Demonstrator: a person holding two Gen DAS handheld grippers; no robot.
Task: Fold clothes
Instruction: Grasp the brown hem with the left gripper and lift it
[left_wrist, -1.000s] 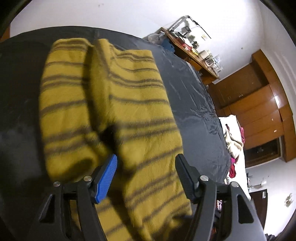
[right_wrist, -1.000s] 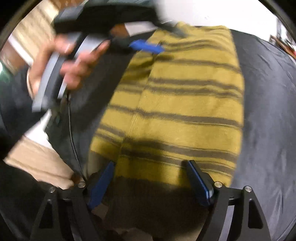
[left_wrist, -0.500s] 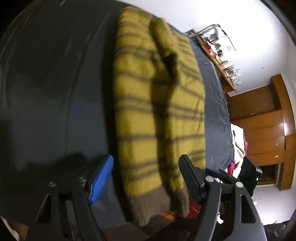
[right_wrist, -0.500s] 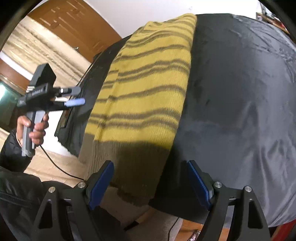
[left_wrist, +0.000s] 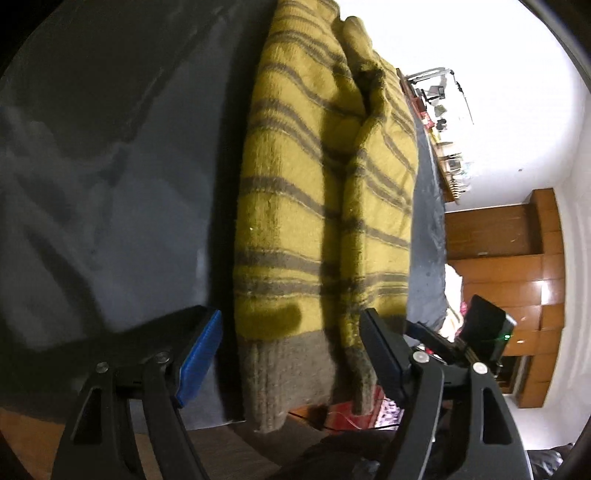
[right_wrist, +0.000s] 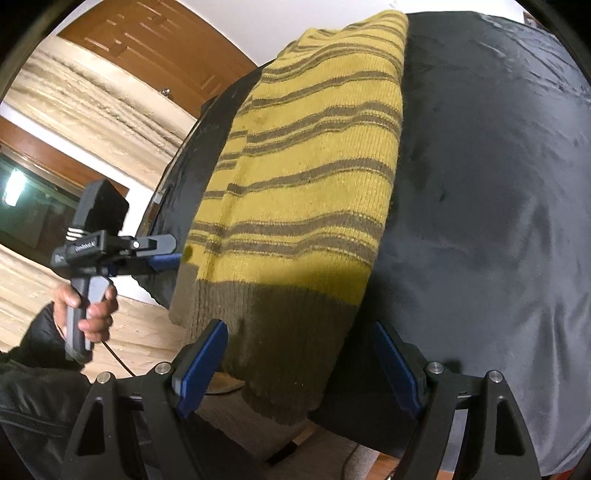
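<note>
Striped sweater (left_wrist: 325, 206) folded lengthwise on dark cloth (left_wrist: 110, 166); both claws agape.

The folded sweater (right_wrist: 306, 192) lies lengthwise on the covered table (right_wrist: 498, 184), its hem hanging over the near edge. The right gripper (right_wrist: 299, 363) sits before that hem, the left gripper (right_wrist: 162, 254) at its left side. A cluttered shelf (left_wrist: 443, 122) stands far beyond the table.
</note>
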